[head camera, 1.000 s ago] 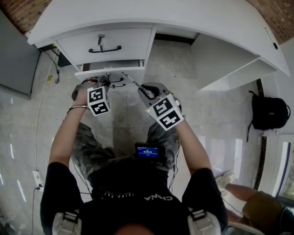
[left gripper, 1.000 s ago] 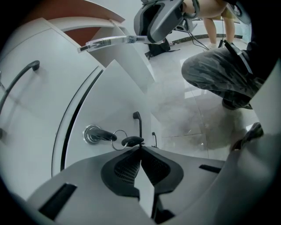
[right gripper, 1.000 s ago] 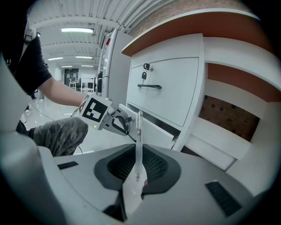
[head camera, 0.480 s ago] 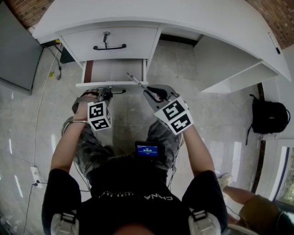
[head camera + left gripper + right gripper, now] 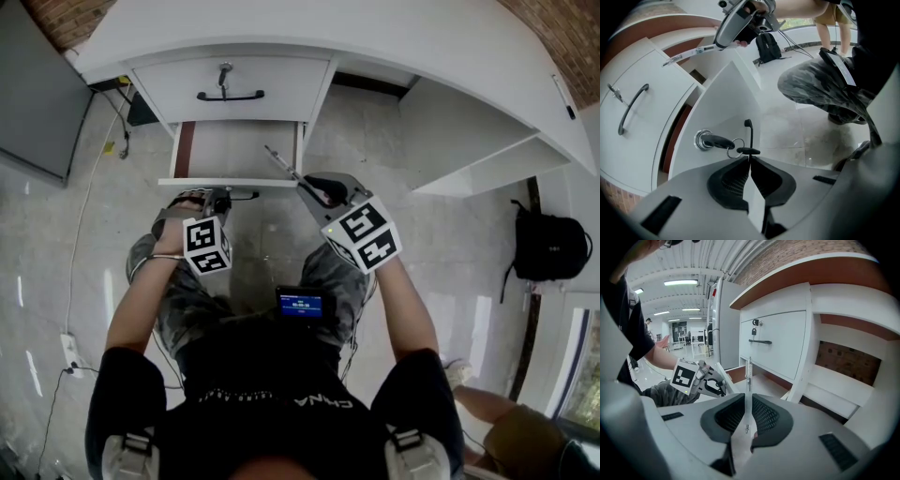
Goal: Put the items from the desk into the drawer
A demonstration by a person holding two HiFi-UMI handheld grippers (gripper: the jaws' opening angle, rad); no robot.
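The left tongs (image 5: 749,160) are closed tight on the thin black handle (image 5: 749,136) of the lower drawer (image 5: 239,150), which stands pulled out from under the table (image 5: 375,37). The handle runs straight into the gap between the pads, and the pads meet around it. Just beside the grip, a key (image 5: 715,140) sits in the lock on the drawer front with a ring hanging from it.

The right tongs (image 5: 746,401) are nearly shut, pinching a slim, pale pen (image 5: 748,376) by its rear part. The pen's long axis lies in line with the jaws and most of its length sticks out ahead of them. In the head view it slants away from the person and to the left, with its tip over the right side of the open drawer, close to the side wall. It touches neither the drawer floor nor the wall, as far as can be seen. In the right gripper view it points toward the closed upper drawer (image 5: 272,80).
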